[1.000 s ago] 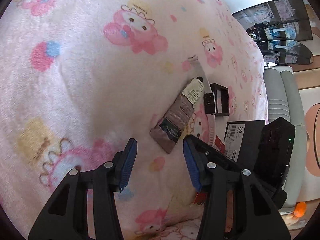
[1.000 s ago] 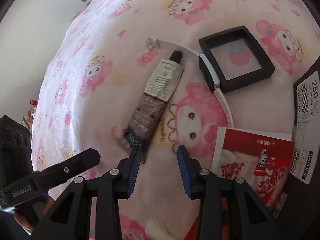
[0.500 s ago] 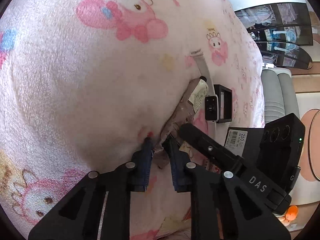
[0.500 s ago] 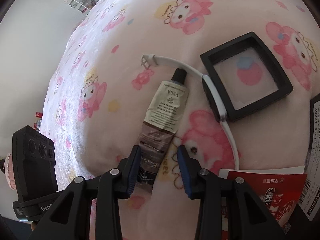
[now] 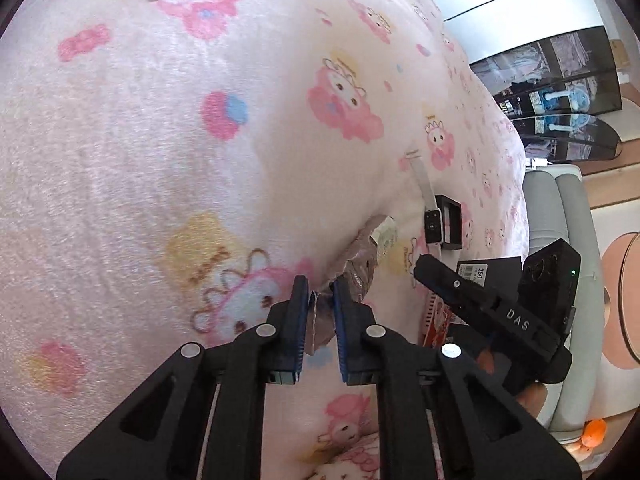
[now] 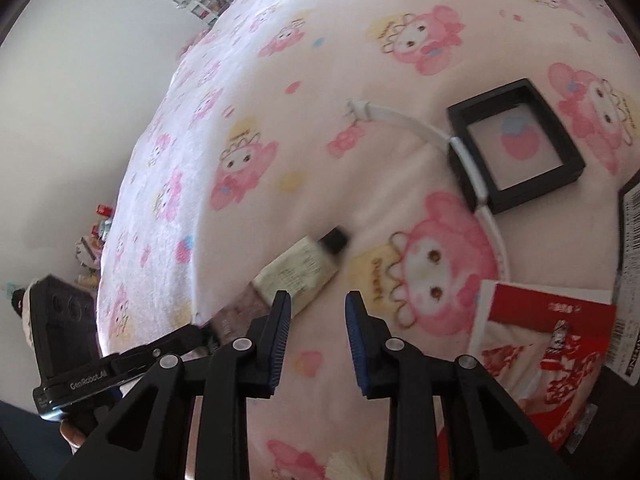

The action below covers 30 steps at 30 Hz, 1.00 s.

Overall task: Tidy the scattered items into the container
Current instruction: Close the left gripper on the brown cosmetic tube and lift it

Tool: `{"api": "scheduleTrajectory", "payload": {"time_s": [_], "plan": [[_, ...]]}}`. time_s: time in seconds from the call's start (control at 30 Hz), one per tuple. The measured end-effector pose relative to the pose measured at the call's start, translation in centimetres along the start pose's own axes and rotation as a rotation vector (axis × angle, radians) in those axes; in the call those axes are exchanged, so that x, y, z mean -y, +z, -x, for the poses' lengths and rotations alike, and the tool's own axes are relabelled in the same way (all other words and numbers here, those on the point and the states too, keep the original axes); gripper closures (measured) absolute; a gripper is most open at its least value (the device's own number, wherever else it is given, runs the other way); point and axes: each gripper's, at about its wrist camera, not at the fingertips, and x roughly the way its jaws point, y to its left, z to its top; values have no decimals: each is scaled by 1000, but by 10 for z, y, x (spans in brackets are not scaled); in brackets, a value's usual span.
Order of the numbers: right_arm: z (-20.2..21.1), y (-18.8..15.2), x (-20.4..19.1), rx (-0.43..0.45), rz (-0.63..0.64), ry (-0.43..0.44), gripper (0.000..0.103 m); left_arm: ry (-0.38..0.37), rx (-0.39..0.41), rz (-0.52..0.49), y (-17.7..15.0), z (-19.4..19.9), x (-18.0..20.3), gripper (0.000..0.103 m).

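The left claw pinches the tube by its crimped end, the right claw stands spread and empty, while the watch, frame and red packet lie unpacked on the blanket.

Cream/brown tube w/ black cap, lying slantwise on bed, crimped end pinched in left tool. White-strap watch flat against black square frame box. Red packet near black container at right edge.
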Motion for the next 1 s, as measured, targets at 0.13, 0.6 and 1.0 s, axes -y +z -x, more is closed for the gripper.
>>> {"api": "scheduleTrajectory", "payload": {"time_s": [0.13,0.6,1.0], "plan": [[-12,10,11,-29,-42,-6,73,-11,1,61,-6,-3,-18,75],[-40,15,-29,-102,112,49,68,133,121,27,-9,3,-10,82],[-51,11,-37,-150,126,35,66,92,42,24,-17,-6,-20,68]]}}
